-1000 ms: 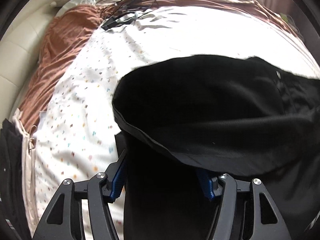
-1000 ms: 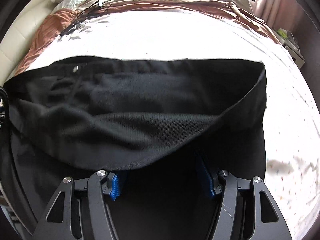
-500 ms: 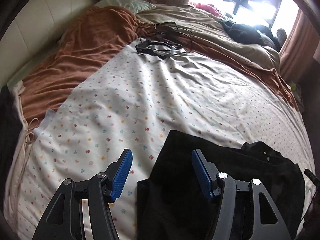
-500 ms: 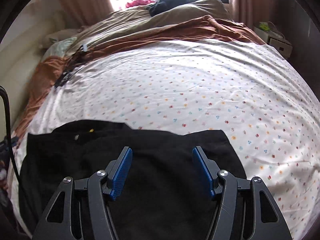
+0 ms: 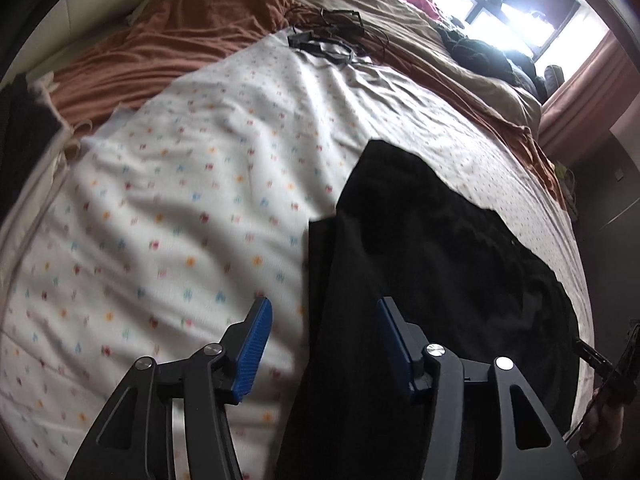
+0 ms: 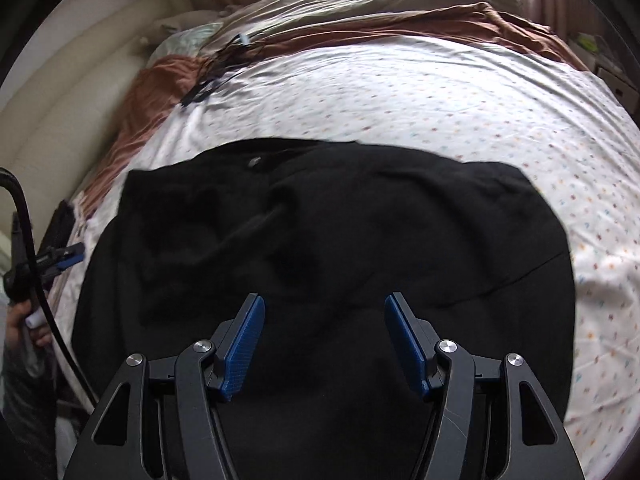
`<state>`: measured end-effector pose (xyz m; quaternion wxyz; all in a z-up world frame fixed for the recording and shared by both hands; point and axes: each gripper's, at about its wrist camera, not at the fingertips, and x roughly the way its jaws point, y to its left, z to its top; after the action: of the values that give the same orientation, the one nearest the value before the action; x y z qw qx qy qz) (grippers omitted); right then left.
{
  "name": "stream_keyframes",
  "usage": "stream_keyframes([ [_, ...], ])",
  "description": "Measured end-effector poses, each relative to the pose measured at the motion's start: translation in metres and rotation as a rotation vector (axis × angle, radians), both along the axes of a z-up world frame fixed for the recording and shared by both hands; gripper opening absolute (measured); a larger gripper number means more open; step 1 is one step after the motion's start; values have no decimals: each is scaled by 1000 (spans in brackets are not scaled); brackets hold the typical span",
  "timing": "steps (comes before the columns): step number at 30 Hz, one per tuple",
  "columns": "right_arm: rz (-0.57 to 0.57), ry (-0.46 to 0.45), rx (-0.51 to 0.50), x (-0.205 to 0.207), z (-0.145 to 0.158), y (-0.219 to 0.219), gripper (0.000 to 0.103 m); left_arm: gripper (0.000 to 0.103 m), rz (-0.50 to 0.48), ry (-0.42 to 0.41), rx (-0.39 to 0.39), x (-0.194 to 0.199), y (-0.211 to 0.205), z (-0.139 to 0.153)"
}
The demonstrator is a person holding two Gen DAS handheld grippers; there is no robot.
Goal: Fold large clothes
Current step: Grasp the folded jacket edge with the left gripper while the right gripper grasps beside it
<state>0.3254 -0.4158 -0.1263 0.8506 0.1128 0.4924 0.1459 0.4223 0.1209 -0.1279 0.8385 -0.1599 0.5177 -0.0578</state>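
A second ago black cloth hung up between both sets of jaws and filled the views; now the garment (image 6: 320,232) lies flat on the dotted sheet (image 5: 168,208), folded over itself, and both grippers have let go and pulled up off it. The left gripper (image 5: 324,344) hangs over the garment's left edge, its jaws apart with nothing pinched, though they have just been closing a little. The right gripper (image 6: 324,340) hovers above the garment's near part, jaws parted and empty. The near hem is hidden under the gripper frames in both views. The folds in the black cloth are hard to make out, and the left view is blurred. A hand (image 6: 24,328) shows at the right view's left edge, mostly cut off, behind a black cable (image 6: 28,240).
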Motion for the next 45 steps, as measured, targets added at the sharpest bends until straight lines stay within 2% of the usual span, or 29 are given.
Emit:
stream_keyframes([
  [12,55,-26,18,-90,9,51,62,56,6,49,-87,-80,18,-14],
  [14,62,-29,27,-103,10,57,60,56,6,55,-95,-90,20,-15],
  [16,78,-28,20,-117,10,67,52,56,6,62,-108,-101,22,-18],
  [20,117,-33,9,-137,14,87,51,56,9,76,-137,-119,25,-22],
  [22,136,-37,7,-145,16,97,44,56,10,78,-155,-126,25,-24],
  [25,167,-13,-4,-151,14,113,43,56,15,86,-178,-134,26,-26],
  [28,176,4,-21,-151,3,125,42,56,29,91,-213,-140,30,-29],
  [31,129,58,-38,-138,-19,128,34,56,45,96,-244,-145,33,-31],
  [37,69,91,-52,-109,-44,129,34,56,30,112,-274,-145,31,-33],
  [40,46,96,-55,-88,-49,130,29,56,35,117,-294,-143,31,-36],
  [45,10,92,-67,-53,-48,130,28,56,54,119,-325,-139,32,-38],
])
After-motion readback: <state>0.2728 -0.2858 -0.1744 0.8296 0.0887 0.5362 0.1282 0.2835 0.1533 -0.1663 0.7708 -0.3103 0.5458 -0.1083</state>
